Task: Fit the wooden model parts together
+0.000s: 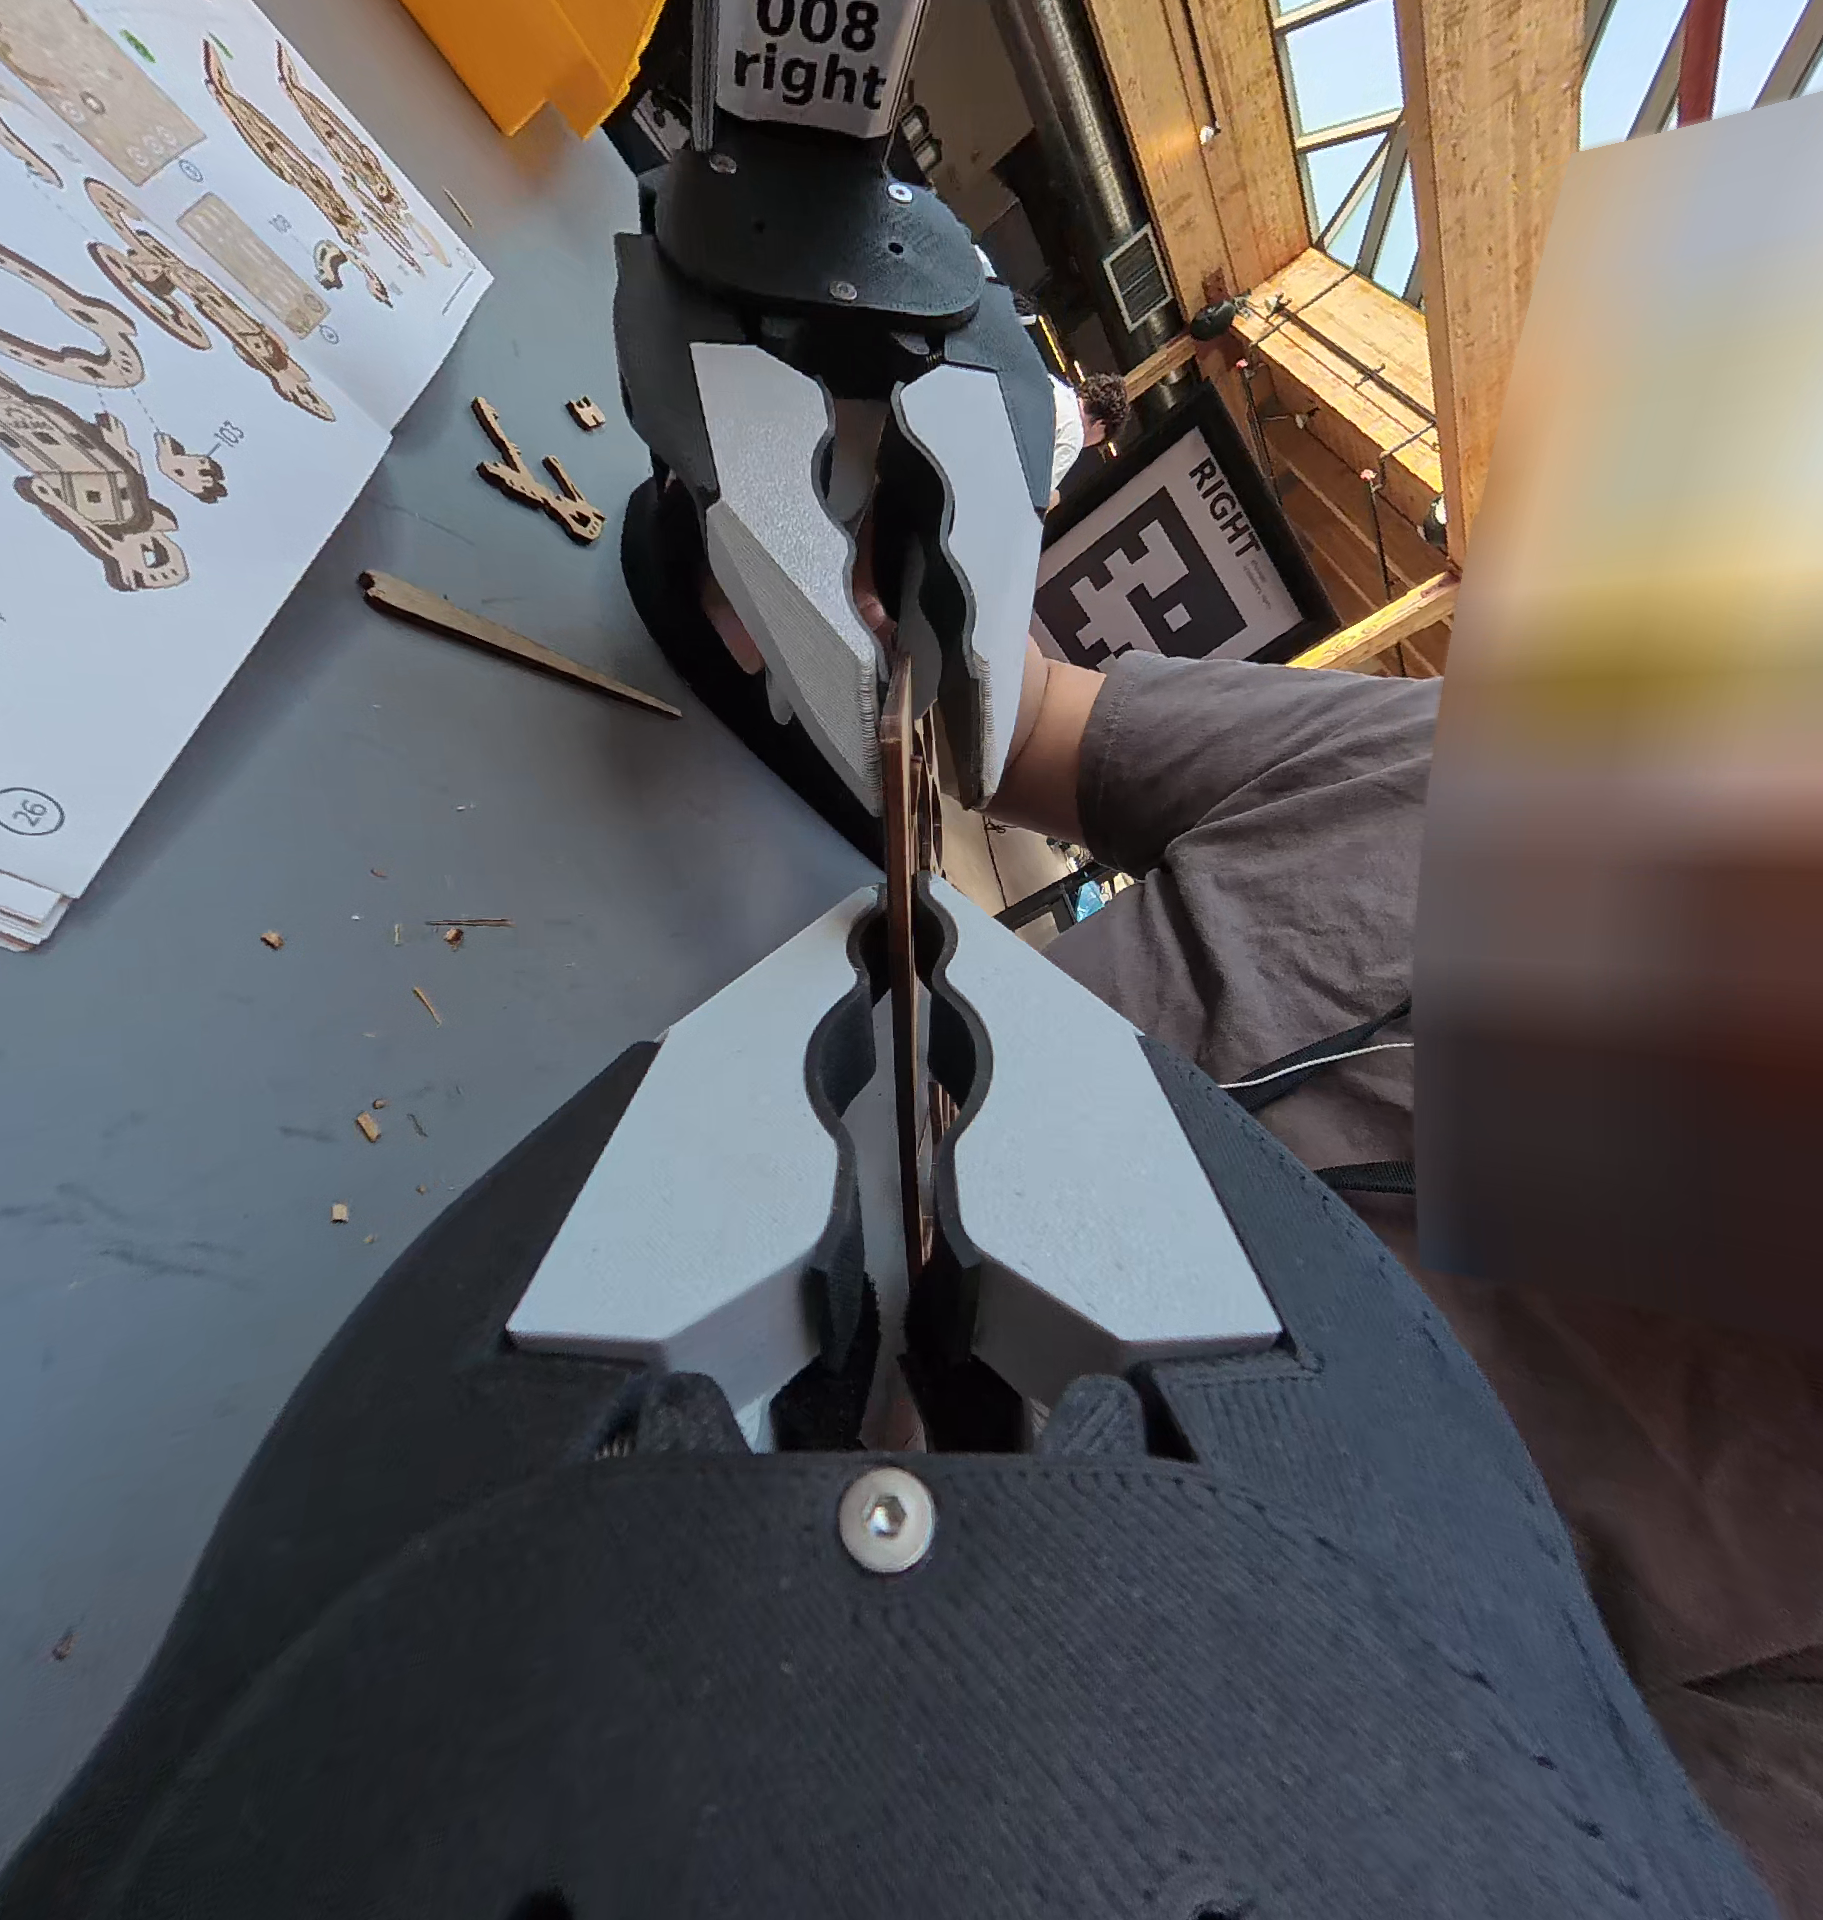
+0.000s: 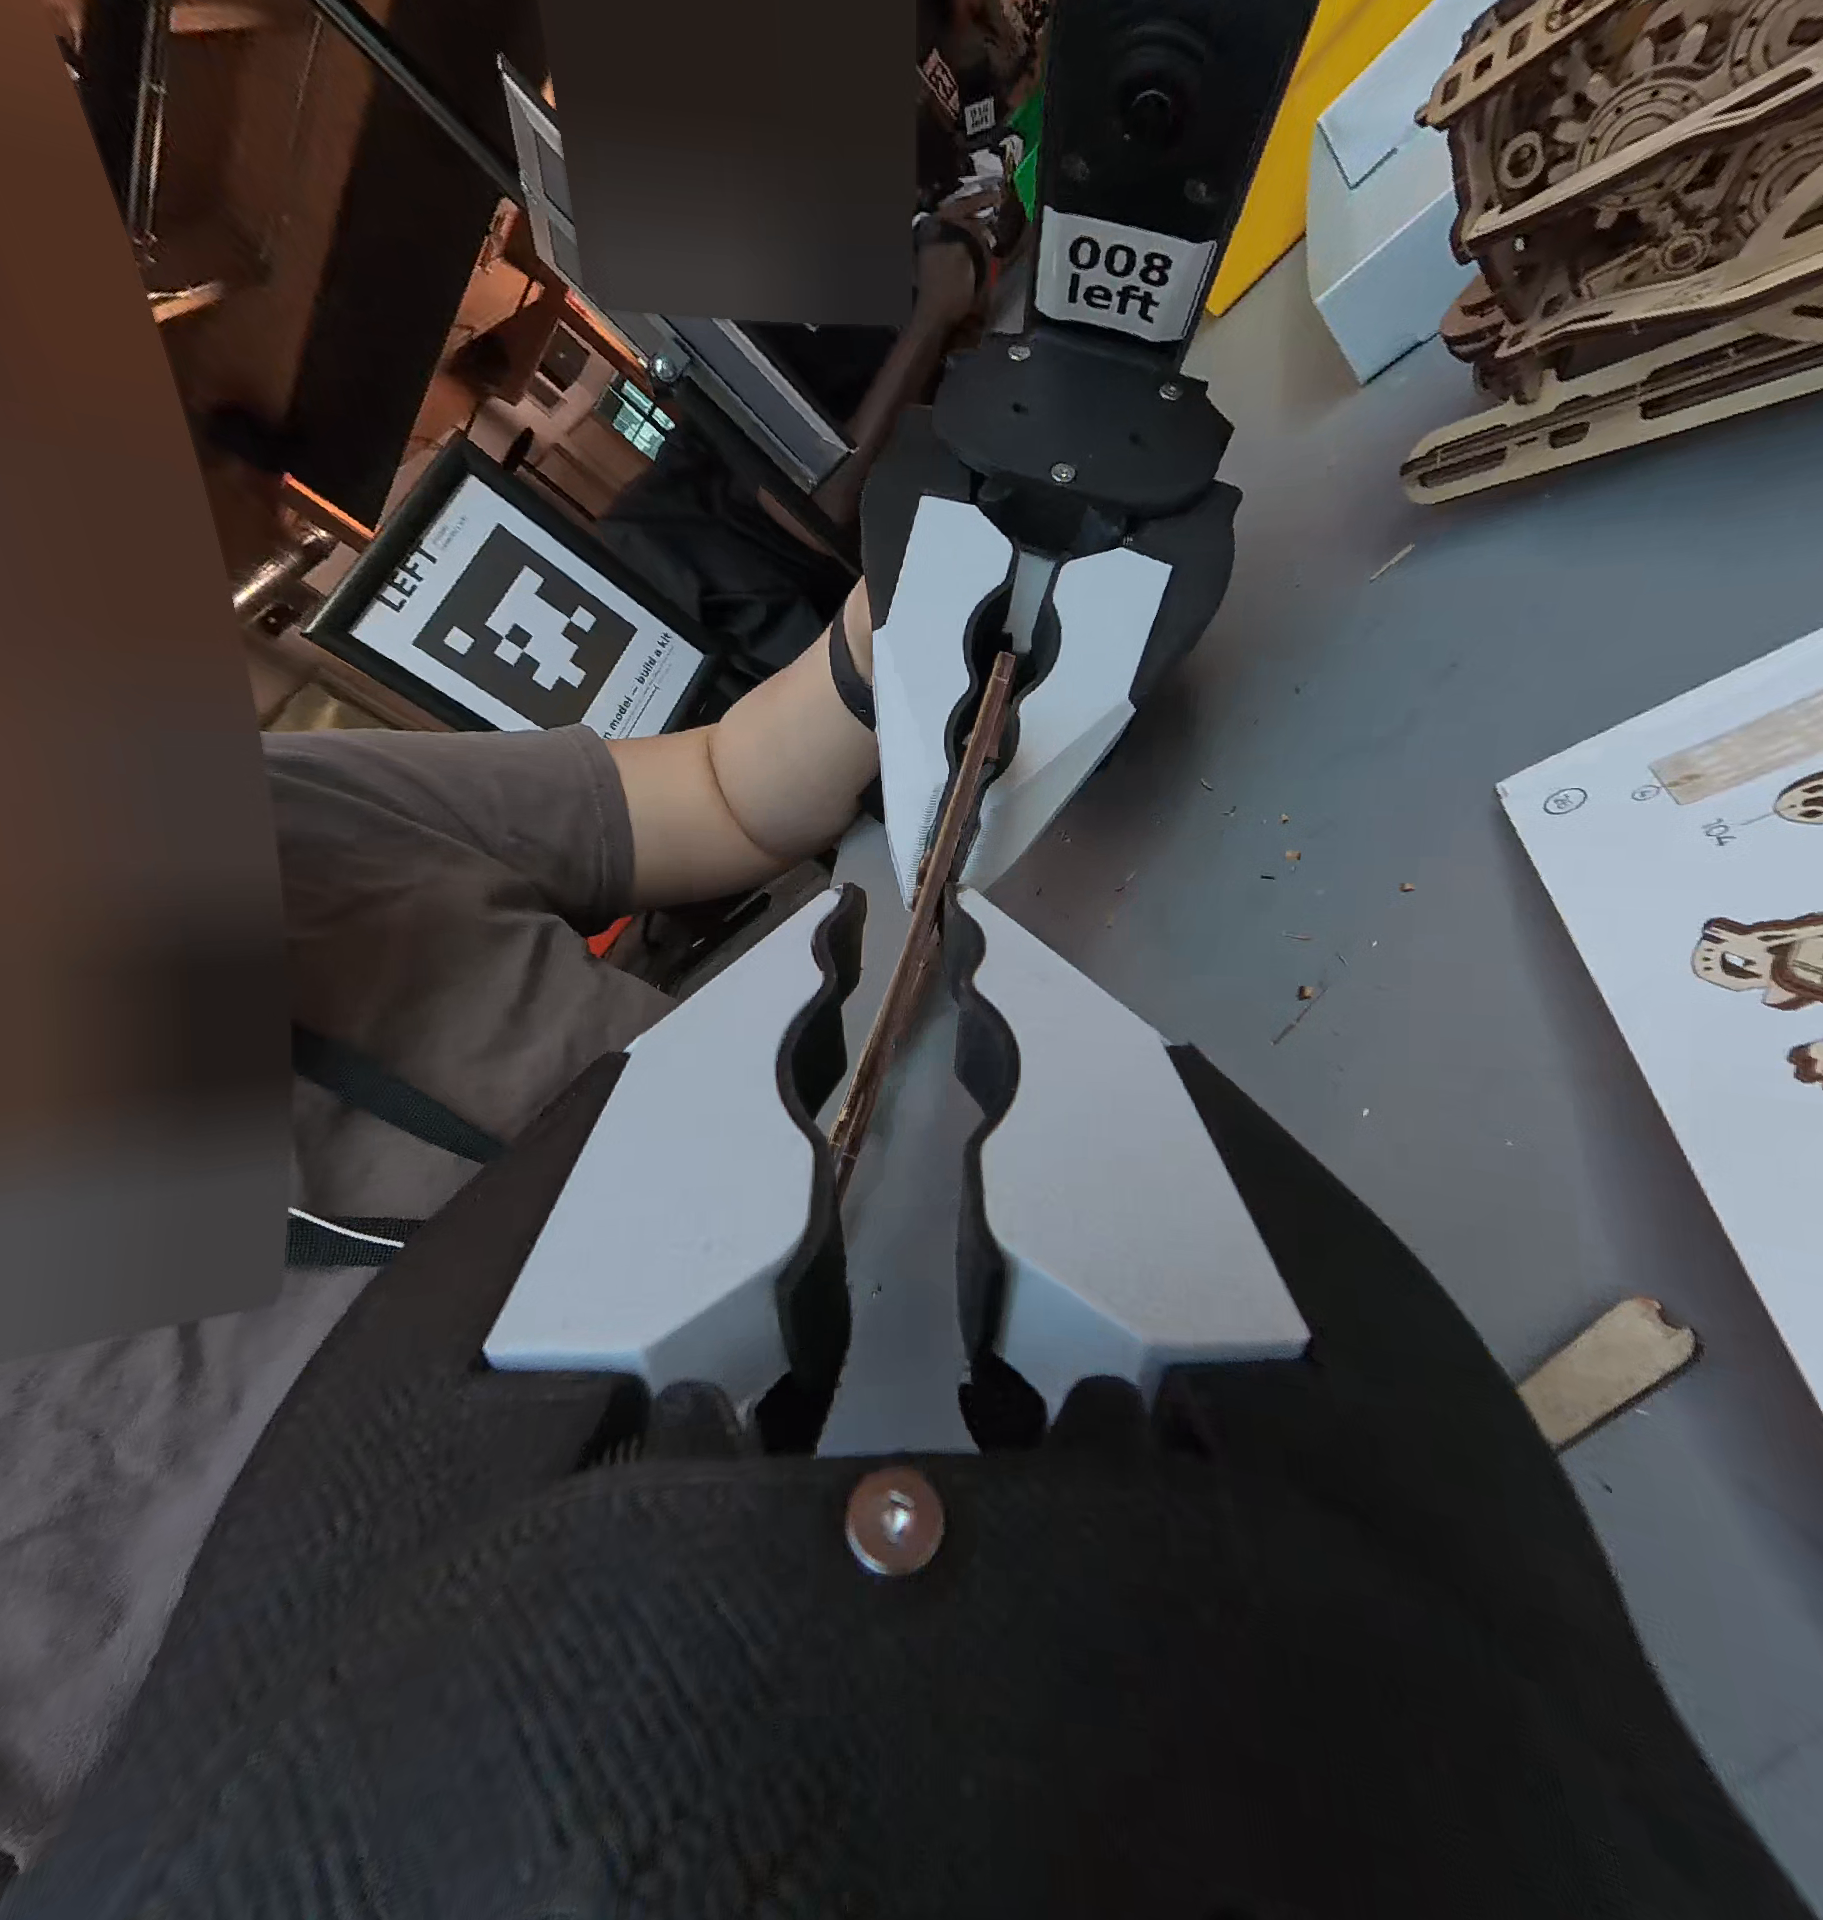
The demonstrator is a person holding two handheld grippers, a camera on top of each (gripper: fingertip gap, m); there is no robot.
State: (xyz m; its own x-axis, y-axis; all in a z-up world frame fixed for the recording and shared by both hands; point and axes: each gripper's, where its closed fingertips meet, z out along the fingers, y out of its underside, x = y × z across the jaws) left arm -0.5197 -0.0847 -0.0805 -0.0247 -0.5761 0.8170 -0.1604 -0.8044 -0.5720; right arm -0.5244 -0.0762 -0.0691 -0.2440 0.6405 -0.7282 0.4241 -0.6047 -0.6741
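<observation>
Wooden part [image 1: 905,997]: one thin flat laser-cut plywood piece, seen edge-on, dark scorched edges, round cut-outs along its face. It is held in the air above the near edge of the grey table [image 1: 263,1091], bridging both grippers. Left gripper [image 1: 902,914]: fingers pressed onto the near end of the part. Right gripper [image 2: 902,904]: tips pinch the part's other end; the part runs diagonally through the wider gap behind the tips. The two grippers meet nose to nose. On the table: one instruction booklet [image 1: 159,416], open; one forked wooden offcut [image 1: 538,483] beside the booklet; one long tapered sliver [image 1: 512,644]; one assembled wooden model [image 2: 1655,239] beyond the booklet; scattered chips.
</observation>
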